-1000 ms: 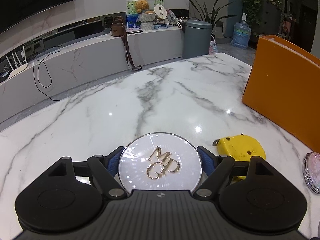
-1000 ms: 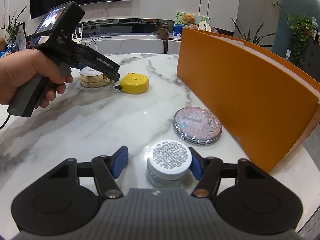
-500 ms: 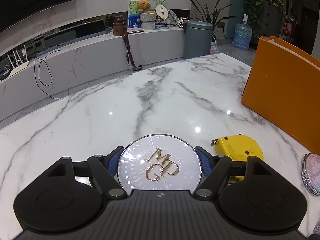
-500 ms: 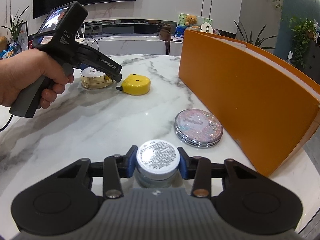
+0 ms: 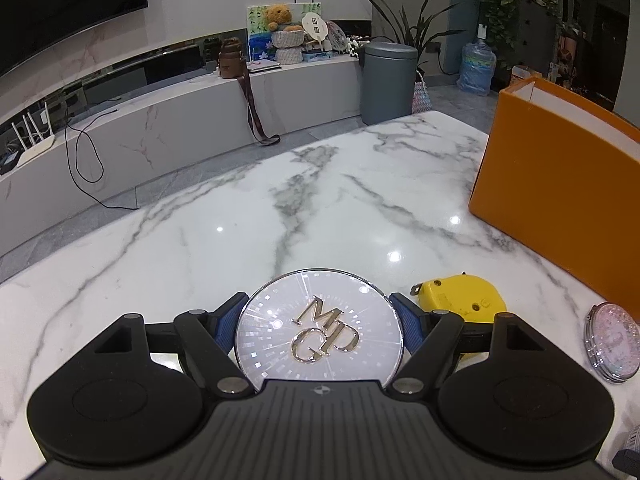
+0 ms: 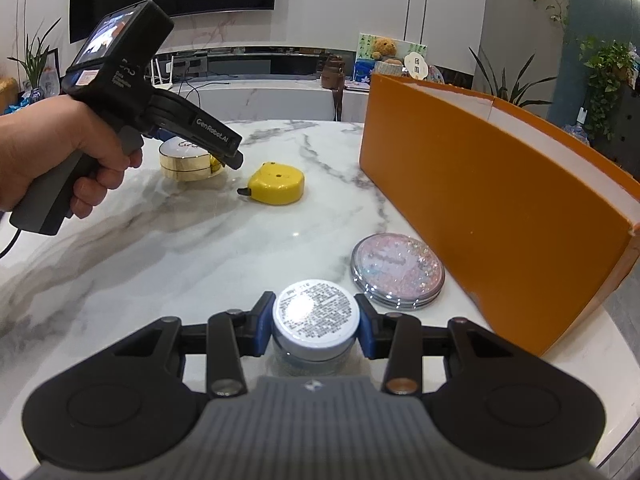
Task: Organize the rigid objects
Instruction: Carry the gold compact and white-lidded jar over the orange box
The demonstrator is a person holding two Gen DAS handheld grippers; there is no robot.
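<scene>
White jar (image 6: 316, 322) gripped by right fingers (image 6: 260, 326), gold compact (image 5: 319, 326) gripped by left fingers (image 5: 230, 322)

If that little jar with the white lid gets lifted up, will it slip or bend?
Probably no bending: the little jar looks rigid, with a hard white lid. It could be a bit slippery, since its glossy side shines and the right hand-held gripper clamps only two small blue pads on it. Its clear body looks like glass, so a drop onto the marble table might crack it.

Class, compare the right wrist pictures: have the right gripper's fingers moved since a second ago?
Yes. The right gripper has closed inward onto the small white-lidded jar; the glitter compact beside the jar lies where it did.
</scene>
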